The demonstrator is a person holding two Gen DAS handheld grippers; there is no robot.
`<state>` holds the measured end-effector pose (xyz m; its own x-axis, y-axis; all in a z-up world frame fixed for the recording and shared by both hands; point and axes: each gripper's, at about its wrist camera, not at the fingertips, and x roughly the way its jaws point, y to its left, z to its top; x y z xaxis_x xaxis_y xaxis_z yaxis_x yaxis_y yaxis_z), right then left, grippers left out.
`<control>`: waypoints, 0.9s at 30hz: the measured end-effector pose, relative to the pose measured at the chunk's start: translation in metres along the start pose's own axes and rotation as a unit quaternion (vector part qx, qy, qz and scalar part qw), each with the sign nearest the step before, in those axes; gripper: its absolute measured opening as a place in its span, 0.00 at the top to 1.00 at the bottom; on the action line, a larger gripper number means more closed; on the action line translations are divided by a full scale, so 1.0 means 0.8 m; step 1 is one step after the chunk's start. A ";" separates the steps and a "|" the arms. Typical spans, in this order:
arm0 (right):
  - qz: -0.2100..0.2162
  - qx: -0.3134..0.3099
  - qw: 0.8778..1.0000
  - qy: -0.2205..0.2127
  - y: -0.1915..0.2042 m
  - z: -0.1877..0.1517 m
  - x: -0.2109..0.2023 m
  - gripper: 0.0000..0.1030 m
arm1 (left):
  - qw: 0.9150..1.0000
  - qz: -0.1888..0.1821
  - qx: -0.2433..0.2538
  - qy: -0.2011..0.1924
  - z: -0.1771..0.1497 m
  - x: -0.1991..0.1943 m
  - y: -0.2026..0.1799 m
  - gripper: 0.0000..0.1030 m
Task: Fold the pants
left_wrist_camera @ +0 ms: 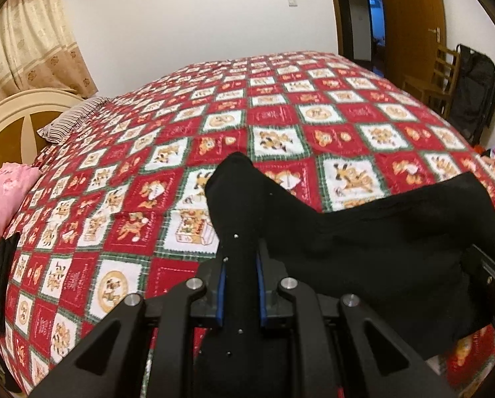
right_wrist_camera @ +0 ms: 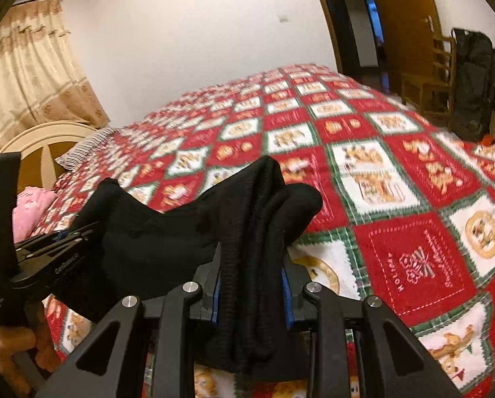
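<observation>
gripping black pants point(right_wrist_camera: 247, 232) | both claws clamped | bedspread point(right_wrist_camera: 423, 262) reads "holiday"

Red quilt point(left_wrist_camera: 280, 116), pink pillow point(left_wrist_camera: 2, 199), chair point(left_wrist_camera: 436, 79) nr door point(left_wrist_camera: 410, 13).

Left gripper point(left_wrist_camera: 241, 285): fingers closed tight on a bunch of black pants point(left_wrist_camera: 363, 242), blue pads point(left_wrist_camera: 221, 298) pressing the cloth from both sides.
Right gripper point(right_wrist_camera: 250, 295): clamped likewise on ribbed black fabric, raised above the bed.
Left hand point(right_wrist_camera: 12, 348): wrapped round the left gripper's handle, seen from the right wrist camera.
</observation>
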<state>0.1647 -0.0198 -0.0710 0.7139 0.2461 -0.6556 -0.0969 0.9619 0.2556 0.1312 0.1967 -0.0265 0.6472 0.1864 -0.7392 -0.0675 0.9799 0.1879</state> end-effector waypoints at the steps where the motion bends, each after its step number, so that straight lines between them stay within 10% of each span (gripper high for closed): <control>1: -0.001 0.005 1.000 0.007 -0.005 -0.001 0.005 0.72 | 1.000 0.004 0.003 0.000 -0.001 0.004 -0.002 0.85; 8: 0.002 0.014 0.999 0.034 -0.017 -0.006 0.024 0.71 | 1.000 0.004 0.009 0.027 -0.010 0.028 0.005 0.80; 16: 0.009 0.008 0.999 0.041 -0.031 -0.008 0.029 0.55 | 0.999 0.035 0.003 0.031 -0.030 0.034 0.046 0.12; 22: 0.041 0.022 0.998 0.043 -0.044 -0.008 0.018 0.48 | 0.997 0.017 -0.046 0.057 -0.050 0.029 0.090 0.05; 27: -0.007 -0.014 0.999 -0.039 -0.041 -0.006 -0.052 0.48 | 0.995 0.043 -0.072 0.049 -0.049 0.009 0.106 0.05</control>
<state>0.1350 -0.0612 -0.0555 0.7668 0.2242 -0.6014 -0.1058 0.9684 0.2260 0.1002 0.2841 -0.0416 0.5578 0.2699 -0.7848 -0.2326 0.9586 0.1644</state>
